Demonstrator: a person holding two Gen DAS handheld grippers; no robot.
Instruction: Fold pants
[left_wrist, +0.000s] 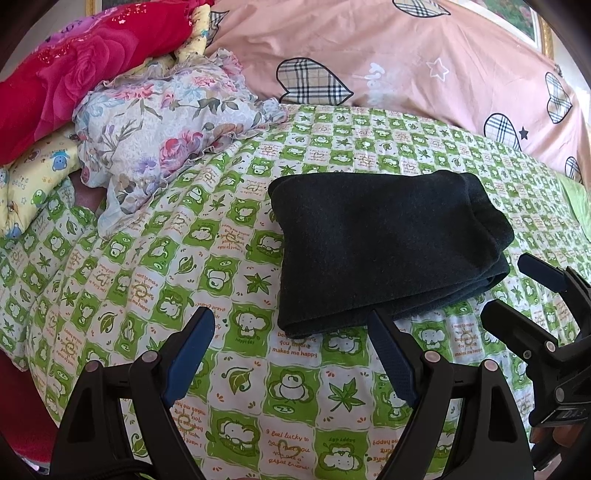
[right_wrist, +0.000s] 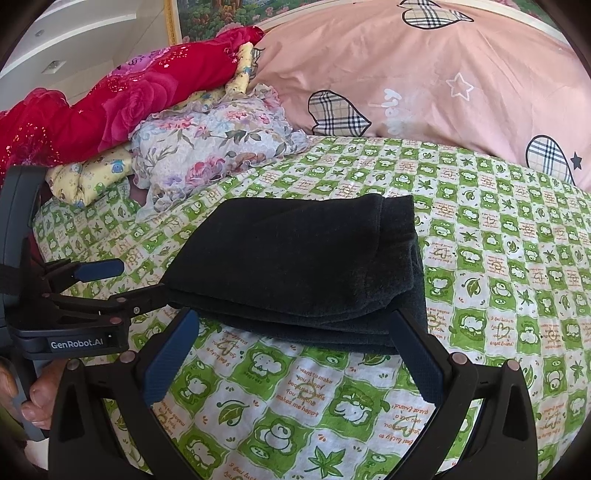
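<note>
Dark folded pants (left_wrist: 388, 251) (right_wrist: 303, 266) lie as a compact layered rectangle on the green-and-white chequered bedsheet (left_wrist: 221, 258) (right_wrist: 517, 277). My left gripper (left_wrist: 288, 321) is open just in front of the pants' near edge, nothing between its blue pads; its right fingertip (left_wrist: 376, 325) overlaps that edge. In the right wrist view the left gripper (right_wrist: 125, 282) sits at the pants' left side, its lower finger reaching the cloth's edge. My right gripper (right_wrist: 291, 321) is open at the near edge, holding nothing. In the left wrist view the right gripper (left_wrist: 517, 291) is by the pants' right corner.
A pink duvet with plaid hearts (left_wrist: 406, 74) (right_wrist: 443, 92) is heaped along the back. At the left lie a floral cloth (left_wrist: 166, 129) (right_wrist: 214, 147), a red rose blanket (left_wrist: 74, 74) and a yellow cartoon pillow (left_wrist: 33, 184). A hand (right_wrist: 37, 398) holds the left gripper.
</note>
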